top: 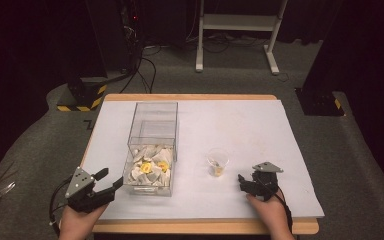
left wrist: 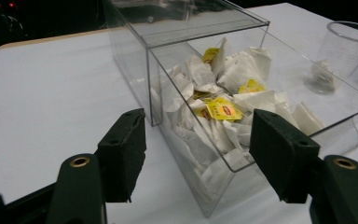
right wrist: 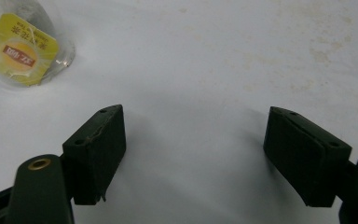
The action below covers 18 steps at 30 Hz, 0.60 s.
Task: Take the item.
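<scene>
A clear plastic box [top: 153,114] stands left of centre on the white sheet. Its near, open half holds several white and yellow tea bags [top: 150,168]. My left gripper [top: 111,179] is open just left of the box's near corner. In the left gripper view the jaws of the left gripper [left wrist: 198,122] frame the box [left wrist: 135,60] and its tea bags [left wrist: 219,109]. A clear plastic cup [top: 217,162] with one yellow-tagged tea bag [right wrist: 21,46] in it stands right of the box. My right gripper [top: 247,184] rests low over the sheet near the cup. Nothing is between the open jaws of the right gripper [right wrist: 196,116].
The white sheet [top: 240,125] covers a wooden table, with its front edge [top: 205,227] just beyond both hands. The far half of the box has a clear cover [left wrist: 191,21]. The cup [left wrist: 345,51] stands behind the box's right side. A white frame [top: 237,22] stands on the floor beyond.
</scene>
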Each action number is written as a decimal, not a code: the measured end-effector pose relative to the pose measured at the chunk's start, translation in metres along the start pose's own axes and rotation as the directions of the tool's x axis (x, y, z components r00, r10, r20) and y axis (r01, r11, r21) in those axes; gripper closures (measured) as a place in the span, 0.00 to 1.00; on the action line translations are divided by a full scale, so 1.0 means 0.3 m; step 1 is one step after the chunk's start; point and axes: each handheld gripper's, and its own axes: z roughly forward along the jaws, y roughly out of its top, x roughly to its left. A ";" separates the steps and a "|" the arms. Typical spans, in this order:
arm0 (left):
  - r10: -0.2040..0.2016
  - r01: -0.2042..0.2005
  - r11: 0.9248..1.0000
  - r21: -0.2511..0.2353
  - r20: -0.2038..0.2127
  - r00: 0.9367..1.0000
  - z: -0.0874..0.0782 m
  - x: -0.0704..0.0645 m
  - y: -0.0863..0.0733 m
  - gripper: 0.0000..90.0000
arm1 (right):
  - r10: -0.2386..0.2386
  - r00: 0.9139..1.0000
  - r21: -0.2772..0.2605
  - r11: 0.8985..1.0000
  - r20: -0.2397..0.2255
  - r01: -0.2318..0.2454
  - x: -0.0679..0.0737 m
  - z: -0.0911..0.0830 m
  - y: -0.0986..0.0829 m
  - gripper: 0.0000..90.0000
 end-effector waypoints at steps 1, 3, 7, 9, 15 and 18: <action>0.003 -0.003 1.000 0.005 0.002 1.000 0.002 -0.004 -0.004 0.39 | 0.000 1.000 0.000 1.000 0.000 0.000 0.000 0.000 0.000 0.23; 0.006 -0.006 1.000 0.017 0.006 1.000 0.009 -0.008 -0.015 0.37 | 0.001 1.000 0.001 1.000 0.000 -0.001 0.000 0.000 0.000 0.23; 0.015 -0.016 0.999 0.039 0.009 1.000 0.025 -0.013 -0.050 0.35 | 0.002 1.000 0.001 1.000 -0.001 -0.002 -0.001 0.000 0.000 0.23; 0.001 -0.002 0.999 0.044 0.013 1.000 0.032 -0.012 -0.063 0.34 | 0.002 1.000 0.001 1.000 -0.001 -0.002 0.000 0.000 0.000 0.23; 0.045 -0.047 0.997 0.059 0.035 0.998 0.056 -0.035 -0.077 0.33 | 0.002 1.000 0.000 1.000 0.005 -0.002 0.000 0.000 0.000 0.23; 0.080 -0.084 0.993 0.081 0.047 0.996 0.079 -0.047 -0.090 0.32 | 0.002 1.000 0.001 1.000 0.005 -0.002 0.000 0.000 0.000 0.22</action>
